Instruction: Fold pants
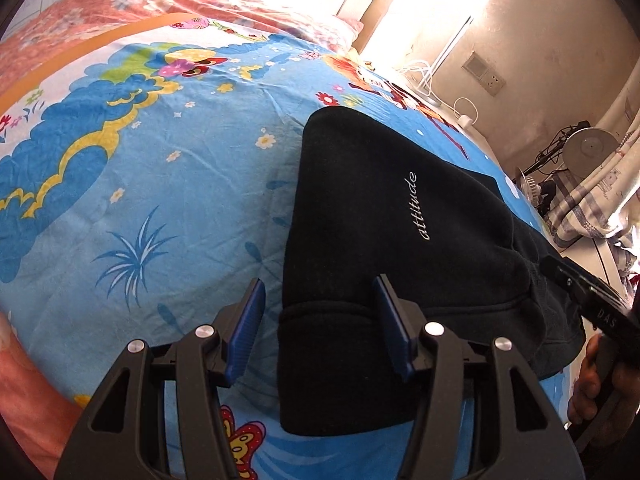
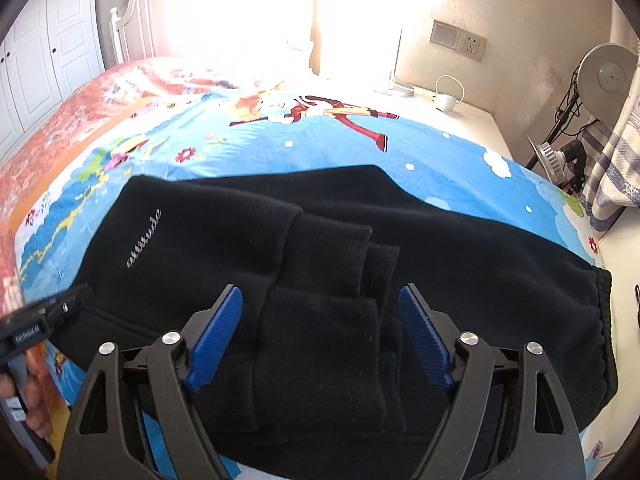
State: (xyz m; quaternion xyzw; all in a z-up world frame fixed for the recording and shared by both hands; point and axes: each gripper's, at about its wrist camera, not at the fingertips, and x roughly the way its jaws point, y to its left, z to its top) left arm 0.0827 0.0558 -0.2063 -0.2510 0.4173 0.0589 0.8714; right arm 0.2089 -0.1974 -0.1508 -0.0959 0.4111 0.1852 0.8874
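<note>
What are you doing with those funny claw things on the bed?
A person is folding black pants on a bed with a bright cartoon sheet, holding a two-finger gripper in each hand. The pants already lie folded over on themselves, with the word "attitude" showing on top. The left gripper hovers open over one edge of the bundle, and the right gripper hovers open over the stacked layers. Neither one's blue fingers pinch any cloth right now.
</note>
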